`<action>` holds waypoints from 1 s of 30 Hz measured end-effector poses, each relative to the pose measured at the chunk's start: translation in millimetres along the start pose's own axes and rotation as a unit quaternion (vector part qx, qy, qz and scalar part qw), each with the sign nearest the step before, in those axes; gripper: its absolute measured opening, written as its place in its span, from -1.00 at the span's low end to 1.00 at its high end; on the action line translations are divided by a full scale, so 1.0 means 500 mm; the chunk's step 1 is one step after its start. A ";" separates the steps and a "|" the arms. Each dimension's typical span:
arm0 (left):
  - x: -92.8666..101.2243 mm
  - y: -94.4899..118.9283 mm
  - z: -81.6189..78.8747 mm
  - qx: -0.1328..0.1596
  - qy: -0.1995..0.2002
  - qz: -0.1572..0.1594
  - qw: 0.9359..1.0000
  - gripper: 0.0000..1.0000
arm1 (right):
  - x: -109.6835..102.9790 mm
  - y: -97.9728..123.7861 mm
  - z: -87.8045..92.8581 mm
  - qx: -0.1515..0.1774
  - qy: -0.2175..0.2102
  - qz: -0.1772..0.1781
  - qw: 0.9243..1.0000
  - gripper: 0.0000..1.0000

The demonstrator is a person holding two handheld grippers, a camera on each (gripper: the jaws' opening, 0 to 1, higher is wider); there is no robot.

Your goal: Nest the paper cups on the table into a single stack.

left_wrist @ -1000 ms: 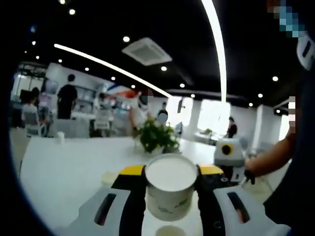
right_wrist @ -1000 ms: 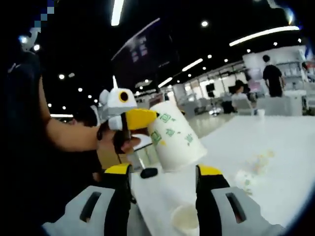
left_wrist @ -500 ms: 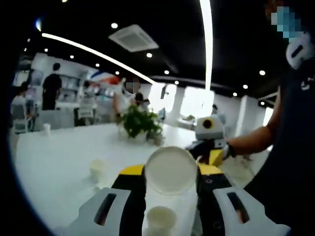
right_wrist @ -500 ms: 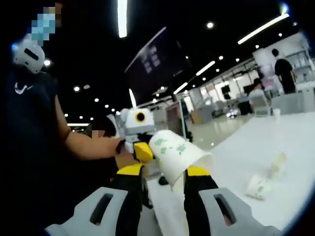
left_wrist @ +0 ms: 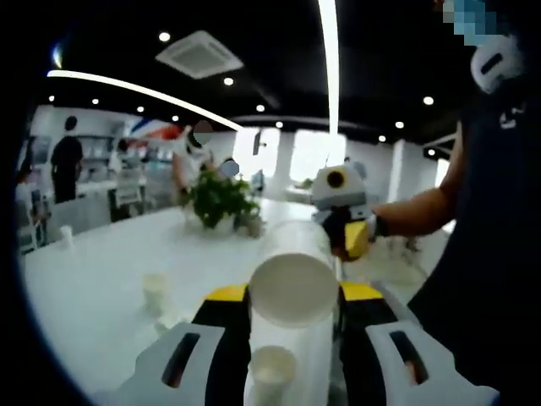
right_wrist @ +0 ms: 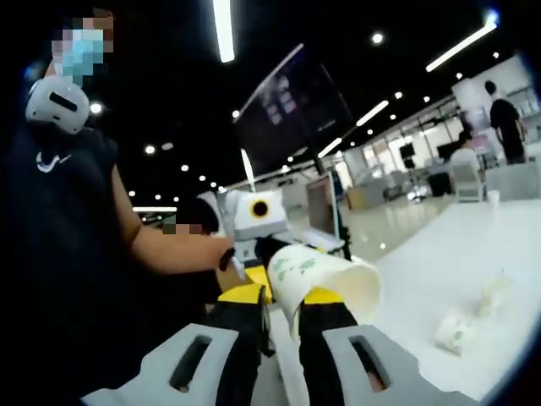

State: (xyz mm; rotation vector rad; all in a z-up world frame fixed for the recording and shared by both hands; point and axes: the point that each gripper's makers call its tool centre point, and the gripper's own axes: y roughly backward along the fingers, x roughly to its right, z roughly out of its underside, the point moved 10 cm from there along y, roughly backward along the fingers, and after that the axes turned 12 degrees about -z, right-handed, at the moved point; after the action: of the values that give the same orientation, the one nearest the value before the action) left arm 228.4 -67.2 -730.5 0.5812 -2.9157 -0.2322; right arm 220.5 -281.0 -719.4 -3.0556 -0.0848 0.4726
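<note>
The paper cup [left_wrist: 293,289] sits clamped between the left gripper [left_wrist: 293,296] fingers, lifted above the white desk [left_wrist: 101,279], its round end facing the left gripper view; whether that end is the base or the mouth cannot be told from this view. In the right gripper view a cup with green print [right_wrist: 325,277] lies on its side in the air, its open mouth pointing to the right of that view and its long axis running roughly level; it sits between the right gripper [right_wrist: 279,298] fingers, which are drawn close together on it, while the other gripper [right_wrist: 254,222], white with a round lens, is just behind it. This is probably one and the same cup gripped from both sides, though the frames do not settle that. Other cups wait on the desk: a small one [left_wrist: 272,368] just below the held cup in the left gripper view, another [left_wrist: 155,289] well to the left of it, and a tipped cup [right_wrist: 455,328] lying on the desk in the right gripper view. The move ahead turns on axis: the held cup lies sideways, so it would need turning upright, narrow end down, over the cup beneath the left fingers, which looks the nearer target.
</note>
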 end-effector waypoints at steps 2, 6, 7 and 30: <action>-0.001 0.000 -0.001 0.004 0.001 -0.001 1.000 -0.27 | -0.001 -0.002 -0.003 -0.006 0.003 -0.011 1.000 -0.96; 0.006 -0.015 -0.007 0.004 0.001 -0.005 1.000 -0.27 | -0.021 0.029 -0.009 -0.008 0.002 -0.022 1.000 -1.00; 0.009 -0.021 -0.008 0.001 0.006 -0.006 1.000 -0.26 | -0.021 0.033 -0.009 -0.009 0.002 -0.021 1.000 -1.00; -0.007 0.022 0.051 -0.053 -0.012 -0.190 0.980 0.84 | -0.037 0.024 -0.134 -0.262 0.147 0.091 0.949 -1.00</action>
State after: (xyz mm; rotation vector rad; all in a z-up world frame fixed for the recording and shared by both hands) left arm 223.1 -52.8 -753.8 1.1212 -2.7662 -0.4395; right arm 223.8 -296.6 -650.6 -3.6361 0.1037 -0.0187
